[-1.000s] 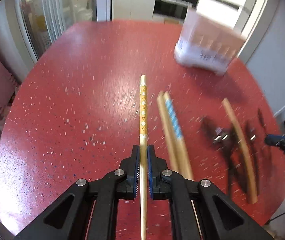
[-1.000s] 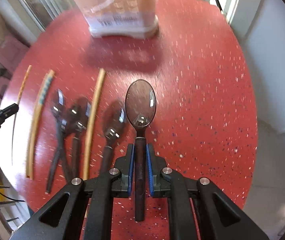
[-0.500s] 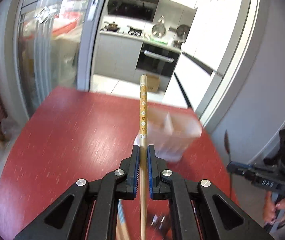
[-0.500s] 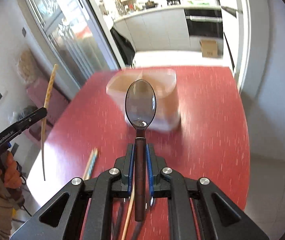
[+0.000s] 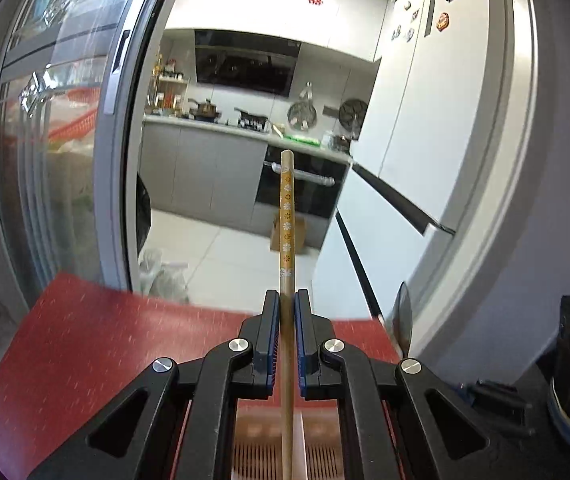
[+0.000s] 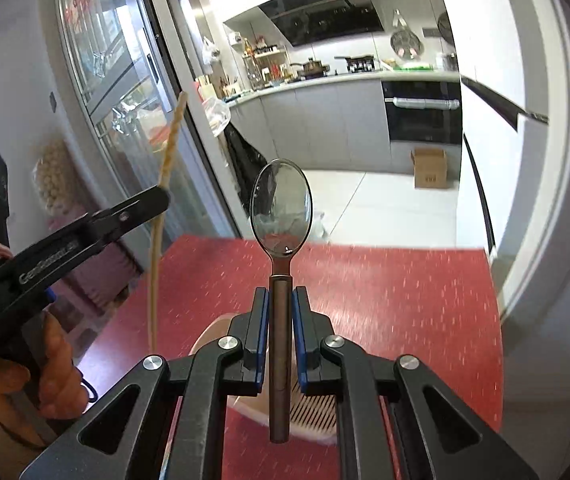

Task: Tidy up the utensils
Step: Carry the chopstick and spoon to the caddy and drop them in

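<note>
My left gripper (image 5: 287,308) is shut on a wooden chopstick (image 5: 286,216) with a yellow flower band, held upright above the red table (image 5: 85,340). My right gripper (image 6: 281,304) is shut on a dark-handled metal spoon (image 6: 281,208), bowl up. A pale slotted utensil holder (image 6: 313,408) sits right below both grippers; it also shows in the left wrist view (image 5: 321,456). In the right wrist view the left gripper (image 6: 157,200) and its chopstick (image 6: 165,168) are at the left. The spoon (image 5: 401,316) shows edge-on in the left wrist view.
The table's far edge (image 6: 365,246) is close ahead. A sliding glass door (image 5: 57,160) stands at the left and a white fridge (image 5: 445,140) at the right. Beyond is a kitchen with an oven (image 6: 421,116) and a cardboard box (image 6: 429,168).
Both grippers have lifted their utensils off the table and tipped up to level. They have moved forward over the holder, which now lies beneath them. The other utensils are out of view.
</note>
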